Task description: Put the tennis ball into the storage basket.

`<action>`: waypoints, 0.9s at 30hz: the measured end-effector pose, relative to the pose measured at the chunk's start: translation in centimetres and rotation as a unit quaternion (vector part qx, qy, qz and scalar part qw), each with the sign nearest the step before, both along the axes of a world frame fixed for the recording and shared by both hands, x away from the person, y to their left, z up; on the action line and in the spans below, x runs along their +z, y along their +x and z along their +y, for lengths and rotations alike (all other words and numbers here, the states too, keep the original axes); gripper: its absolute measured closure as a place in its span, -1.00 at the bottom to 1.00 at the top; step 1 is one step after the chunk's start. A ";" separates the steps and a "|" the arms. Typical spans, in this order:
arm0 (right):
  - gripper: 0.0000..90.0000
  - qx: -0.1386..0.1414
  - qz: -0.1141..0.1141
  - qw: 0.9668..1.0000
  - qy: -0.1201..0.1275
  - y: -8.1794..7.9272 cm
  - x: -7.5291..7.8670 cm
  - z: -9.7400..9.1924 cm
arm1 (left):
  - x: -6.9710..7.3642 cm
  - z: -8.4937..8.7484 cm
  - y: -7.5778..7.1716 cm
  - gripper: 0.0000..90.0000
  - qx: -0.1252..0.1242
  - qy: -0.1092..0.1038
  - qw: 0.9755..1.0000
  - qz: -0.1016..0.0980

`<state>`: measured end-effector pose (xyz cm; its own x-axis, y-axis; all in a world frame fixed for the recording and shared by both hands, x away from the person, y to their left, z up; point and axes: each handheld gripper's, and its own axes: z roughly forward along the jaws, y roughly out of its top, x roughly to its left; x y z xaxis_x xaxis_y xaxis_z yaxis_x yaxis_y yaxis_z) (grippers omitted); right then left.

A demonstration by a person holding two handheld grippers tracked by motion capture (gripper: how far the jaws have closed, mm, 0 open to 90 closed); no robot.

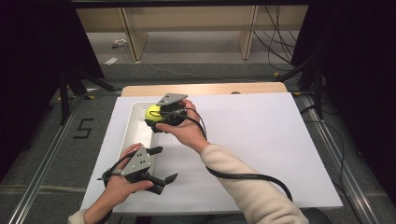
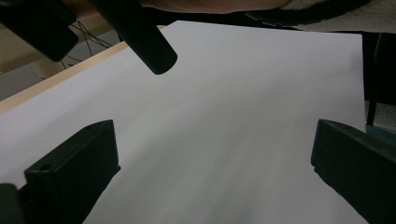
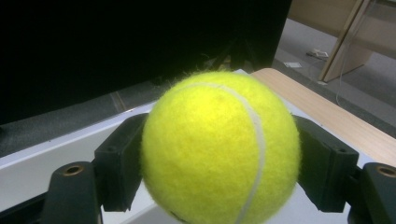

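A yellow tennis ball [image 1: 152,112] [image 3: 220,148] is held over the far end of a long white tray [image 1: 134,135] at the left of the table. My right gripper [image 1: 153,116] [image 3: 219,163] is shut on the ball, one black jaw pressed against each side of it. My left gripper [image 1: 165,164] [image 2: 212,172] rests near the front left of the table, just right of the tray's near end, with its jaws spread wide and nothing between them above the white sheet [image 2: 233,121].
A white sheet [image 1: 261,149] covers most of the wooden table [image 1: 205,88]. A black cable [image 1: 252,177] trails from the right gripper along the sleeve. Dark stands and floor cables lie beyond the table's sides.
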<state>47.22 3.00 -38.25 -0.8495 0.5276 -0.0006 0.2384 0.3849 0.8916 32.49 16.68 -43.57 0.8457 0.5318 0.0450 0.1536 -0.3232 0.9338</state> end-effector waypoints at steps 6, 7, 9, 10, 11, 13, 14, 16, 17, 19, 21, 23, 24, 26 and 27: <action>-0.41 0.006 0.001 1.000 -0.003 0.1 0.1 0.6 | 0.0 0.0 0.0 -1.00 -0.001 0.001 1.000 0.001; -0.41 0.007 0.000 1.000 -0.003 0.2 0.1 0.7 | 0.0 0.0 0.0 -1.00 -0.001 0.001 1.000 0.001; -0.41 0.009 0.001 1.000 -0.005 0.2 0.1 0.9 | 0.0 0.0 0.0 -1.00 -0.001 0.000 1.000 0.001; -0.41 0.010 0.000 1.000 -0.003 0.2 0.1 1.0 | 0.0 0.0 0.0 -1.00 -0.001 0.000 1.000 0.001; -0.41 0.012 0.003 1.000 -0.004 0.2 0.1 1.1 | 0.0 0.0 0.0 -1.00 -0.002 0.001 1.000 0.001; -0.41 0.015 0.004 1.000 -0.004 0.2 0.0 1.3 | 0.0 -0.1 0.0 -1.00 -0.004 0.001 1.000 0.003; -0.41 0.017 0.005 1.000 -0.005 0.3 0.0 1.4 | 0.0 -0.1 0.0 -1.00 -0.005 0.002 1.000 0.002; -0.41 0.017 0.008 1.000 -0.004 0.3 0.0 1.6 | 0.0 -0.1 0.0 -1.00 -0.006 0.003 1.000 0.002; -0.41 0.019 0.008 1.000 -0.005 0.4 0.0 1.7 | 0.0 -0.1 0.0 -1.00 -0.006 0.003 1.000 0.002; -0.41 0.021 0.009 1.000 -0.006 0.5 -0.1 1.9 | 0.0 -0.1 0.0 -1.00 -0.006 0.003 1.000 0.002; -0.41 0.022 0.013 1.000 -0.006 0.6 -0.2 2.0 | -0.1 -0.1 0.0 -1.00 -0.005 0.003 1.000 0.003; -0.41 0.022 0.015 1.000 -0.007 0.7 -0.3 2.1 | -0.1 -0.1 0.0 -1.00 -0.005 0.002 1.000 0.003; -0.41 0.022 0.015 1.000 -0.007 0.8 -0.3 2.2 | -0.1 -0.1 0.0 -1.00 -0.005 0.002 1.000 0.003; -0.41 0.024 0.018 1.000 -0.008 0.8 -0.3 2.3 | -0.1 -0.1 0.0 -1.00 -0.005 0.002 1.000 0.003; -0.41 0.025 0.017 1.000 -0.008 0.9 -0.4 2.4 | -0.1 -0.1 0.0 -1.00 -0.005 0.003 1.000 0.003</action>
<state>48.08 5.42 -38.61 -0.8743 0.4850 0.0216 0.2496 0.4109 0.8768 32.48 16.58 -43.64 0.8515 0.5226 0.0425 0.1559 -0.3297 0.9311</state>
